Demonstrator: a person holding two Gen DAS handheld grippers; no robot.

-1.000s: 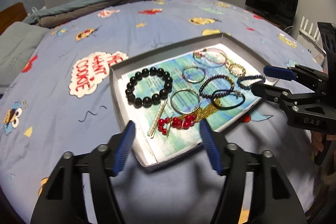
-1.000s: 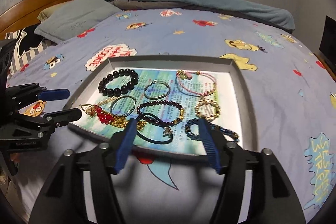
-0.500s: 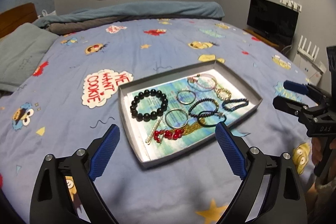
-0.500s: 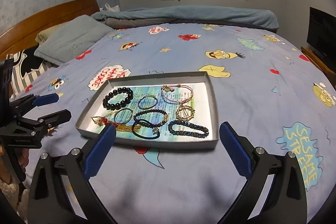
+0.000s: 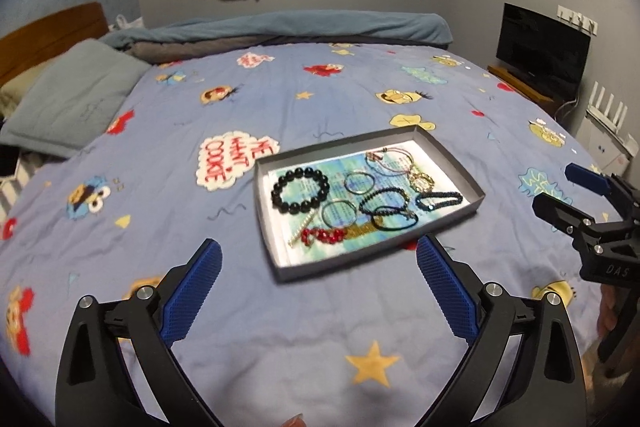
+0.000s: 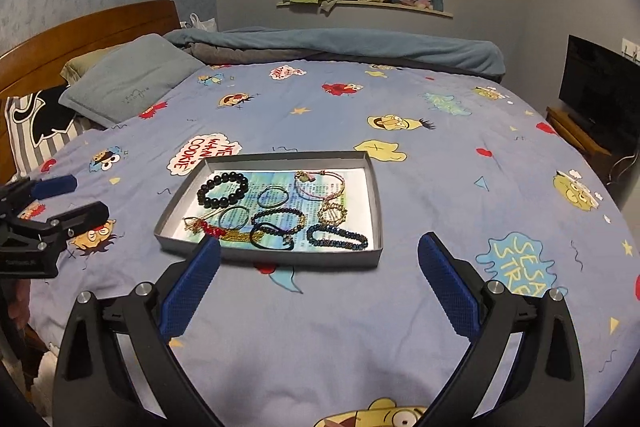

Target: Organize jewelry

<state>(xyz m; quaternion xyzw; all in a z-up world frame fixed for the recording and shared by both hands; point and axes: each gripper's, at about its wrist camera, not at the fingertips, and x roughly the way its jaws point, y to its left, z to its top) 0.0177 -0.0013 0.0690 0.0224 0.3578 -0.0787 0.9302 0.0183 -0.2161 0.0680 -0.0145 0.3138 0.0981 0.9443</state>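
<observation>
A shallow grey tray [image 5: 452, 163] [image 6: 372, 187] lies on the bed and holds several bracelets: a black bead bracelet [image 5: 300, 189] [image 6: 222, 190], silver rings [image 5: 358, 183], a red bead piece [image 5: 322, 235] [image 6: 209, 229], a pink cord bracelet [image 6: 320, 185], a gold one [image 6: 332, 213] and a dark blue one [image 5: 439, 199] [image 6: 337, 237]. My left gripper [image 5: 318, 291] is open and empty, short of the tray's near corner. My right gripper [image 6: 318, 287] is open and empty, short of the tray's near wall. Each gripper shows in the other's view, the right gripper [image 5: 560, 195] and the left gripper [image 6: 76, 199].
The tray rests on a blue cartoon-print bedspread [image 6: 440, 155]. A grey pillow [image 6: 132, 83] and wooden headboard [image 6: 80, 31] are at the left. A rolled blue blanket [image 6: 340, 47] lies at the far side. A black TV [image 5: 540, 51] stands at the right.
Both grippers have pulled back and up from the tray, which now looks smaller. Both sets of fingers have opened wide. The jewelry has not moved.
</observation>
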